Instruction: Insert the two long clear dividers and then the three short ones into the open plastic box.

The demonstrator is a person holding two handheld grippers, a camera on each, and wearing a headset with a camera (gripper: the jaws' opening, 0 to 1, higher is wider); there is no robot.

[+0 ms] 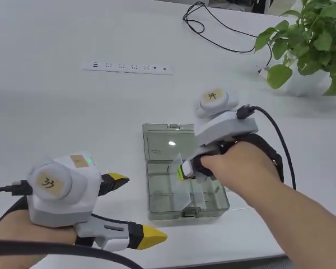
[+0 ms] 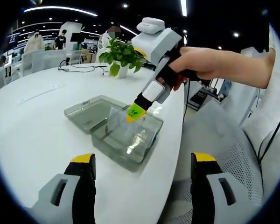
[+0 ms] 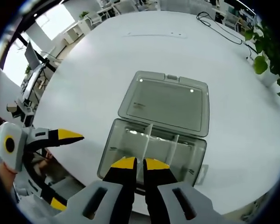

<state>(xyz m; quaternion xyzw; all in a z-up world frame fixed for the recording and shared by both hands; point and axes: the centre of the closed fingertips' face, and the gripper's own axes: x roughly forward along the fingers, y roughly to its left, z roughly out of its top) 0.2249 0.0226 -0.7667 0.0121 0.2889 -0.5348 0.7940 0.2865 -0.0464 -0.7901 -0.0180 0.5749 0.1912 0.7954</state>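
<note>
Nearest you, the white left gripper with yellow-tipped jaws (image 1: 137, 207) hangs at the near left. Its jaws are wide apart, holding nothing, and it's well apart from the work.

Next out, your white right gripper (image 3: 141, 164) is over the open smoky-clear rectangular plastic box (image 1: 151, 193). Its tips are pinched together on the top edge of a thin clear plastic divider (image 2: 126, 130). The divider's lower part is inside the box and looks tilted in the left gripper view (can't tell if its ends sit in the wall slots). Just beyond, the box's hinged lid (image 1: 165, 143) lies flat on the white table (image 1: 56, 123).

Risks, imo:
- Press down w/ the divider tilted and it'll likely bind in one slot, bow, or pop out of the pinch. It's thin, slick plastic w/ little grip area.
- Nothing braces the box, so a sideways shove could skid it across the smooth top.

Far off, the white power strip (image 1: 126, 67) and potted green plant (image 1: 308, 39) are no concern.
</note>
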